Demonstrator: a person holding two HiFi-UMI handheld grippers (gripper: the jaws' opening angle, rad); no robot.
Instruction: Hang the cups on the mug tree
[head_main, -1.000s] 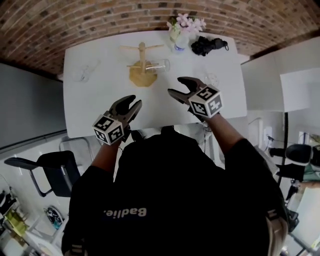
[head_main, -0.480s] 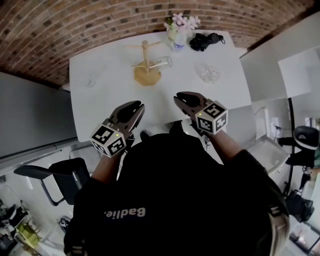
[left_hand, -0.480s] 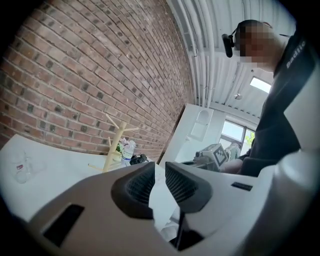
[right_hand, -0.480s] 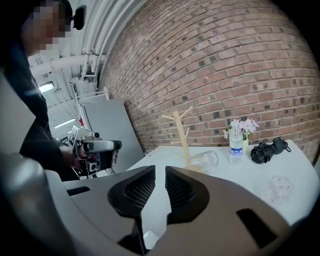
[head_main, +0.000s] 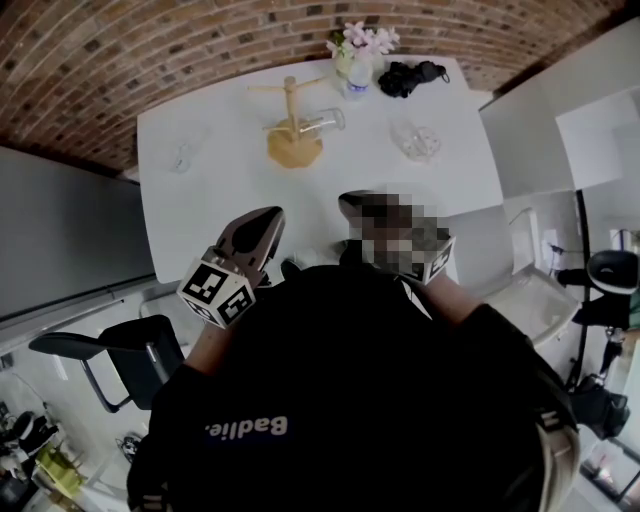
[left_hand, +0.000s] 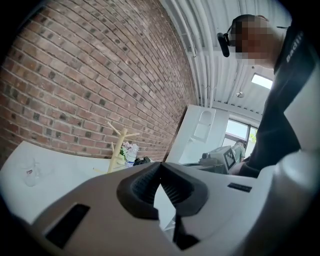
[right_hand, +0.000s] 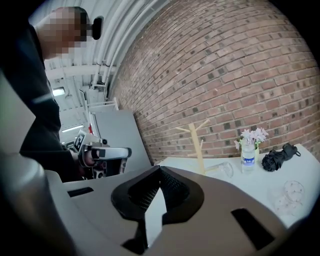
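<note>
Both grippers hang over the near edge of the white table (head_main: 200, 215), well apart from every cup. Left gripper (head_main: 270, 214): jaws have just been closing and meet at the tips, nothing between them. Right gripper (head_main: 349, 200): the same, tips together on nothing. The pale wooden mug tree (head_main: 290, 105) stands by the middle of the far edge. One clear glass cup (head_main: 322, 123) lies sideways just beside its trunk; whether it is on a low peg or resting on the table, cannot tell. The second clear glass cup (head_main: 182, 157) sits toward the left edge and the third clear glass cup (head_main: 417, 143) toward the right edge, both on the table, well apart from the tree. Judgement: at best one cup hung, two left to fetch; upper pegs bare. The far edge also carries a clear bottle of pink flowers (head_main: 358, 50) and, toward the far right corner, a black folded bundle (head_main: 412, 77). Writing: the bottle's blue label is too small to read; pale lettering on the person's black top reads roughly "Badlie."; the gripper cubes bear black-and-white square markers, no words.
</note>
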